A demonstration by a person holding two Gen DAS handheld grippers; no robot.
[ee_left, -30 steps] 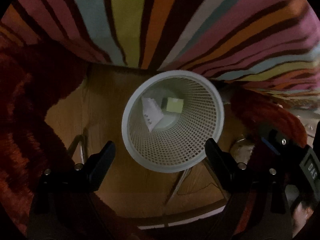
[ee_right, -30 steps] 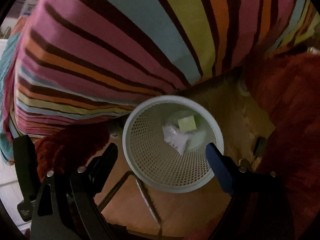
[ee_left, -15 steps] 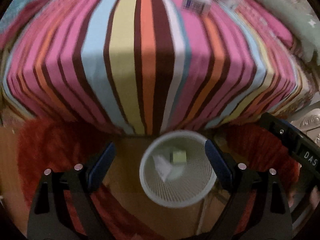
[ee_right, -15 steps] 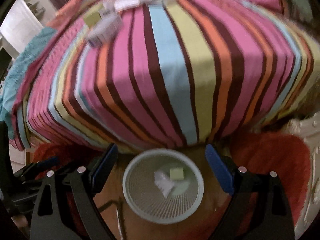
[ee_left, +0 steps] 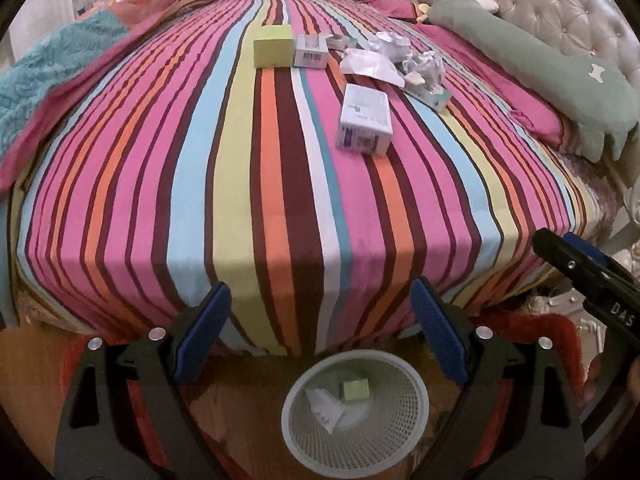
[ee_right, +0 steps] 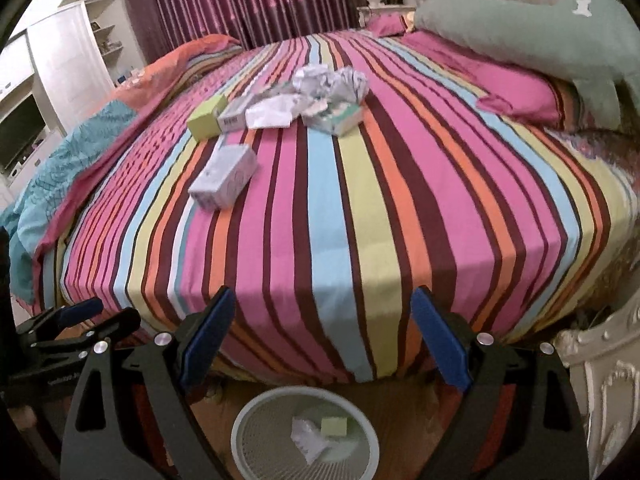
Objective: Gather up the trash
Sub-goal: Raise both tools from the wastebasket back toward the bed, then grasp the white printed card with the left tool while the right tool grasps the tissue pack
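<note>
This is a bedroom in a home: a wide bed (ee_left: 280, 184) under a striped sheet fills the view. At its head stands a tufted headboard (ee_left: 560, 4) (pale, button-studded), with a green pillow (ee_right: 520, 36) before it. Beyond the bed hang purple curtains (ee_right: 248, 4), and left of it white cabinets (ee_right: 60, 56).

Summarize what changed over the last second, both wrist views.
Both views swung up from looking down into the basket to looking across the striped bed, bringing the boxes and crumpled paper on it into view. The left gripper and right gripper stayed open and empty. The small green box and paper scrap still lie in the basket.
</note>
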